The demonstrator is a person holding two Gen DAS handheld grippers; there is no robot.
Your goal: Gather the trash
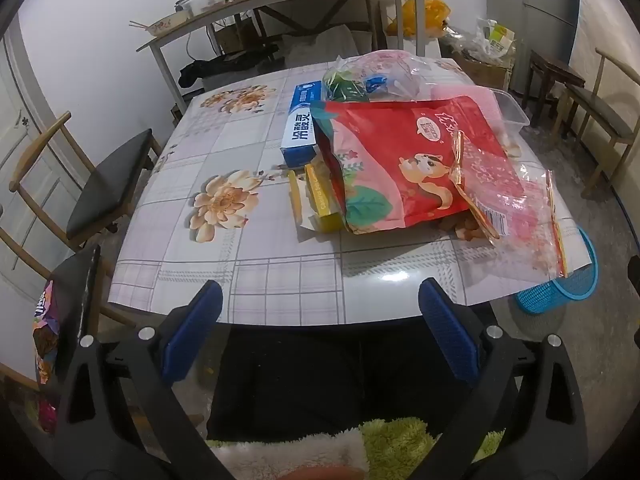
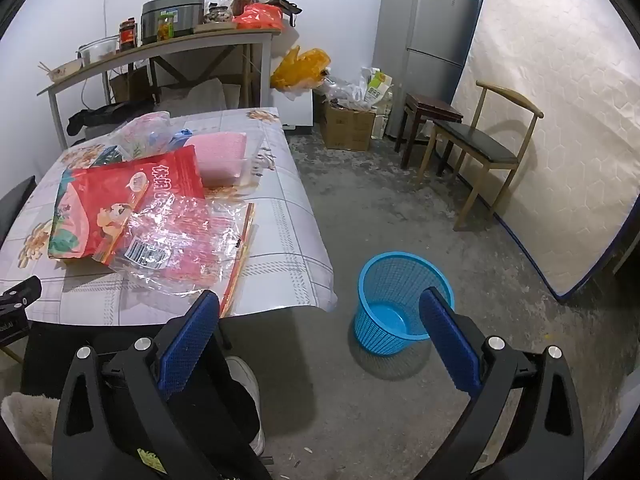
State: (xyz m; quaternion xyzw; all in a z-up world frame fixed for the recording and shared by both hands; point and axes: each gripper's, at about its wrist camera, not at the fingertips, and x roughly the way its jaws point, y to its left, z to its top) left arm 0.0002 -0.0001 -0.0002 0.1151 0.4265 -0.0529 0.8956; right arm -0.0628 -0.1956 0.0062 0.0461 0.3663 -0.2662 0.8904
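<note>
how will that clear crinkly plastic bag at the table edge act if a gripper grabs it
The clear plastic bag looks thin, creased and flat, so it will probably flop and crumple rather than keep its shape. It appears empty, so likely very light. One corner overhangs the table edge, and the glossy film may slip between the pads.

Left gripper (image 1: 320,332) and right gripper (image 2: 318,340): black plastic frames with silver screw heads, each finger faced with a blue textured pad. A small yellow-green sticker marks the right frame at seven o'clock. Person wears black trousers (image 1: 320,380), white shoe (image 2: 248,380)
</note>
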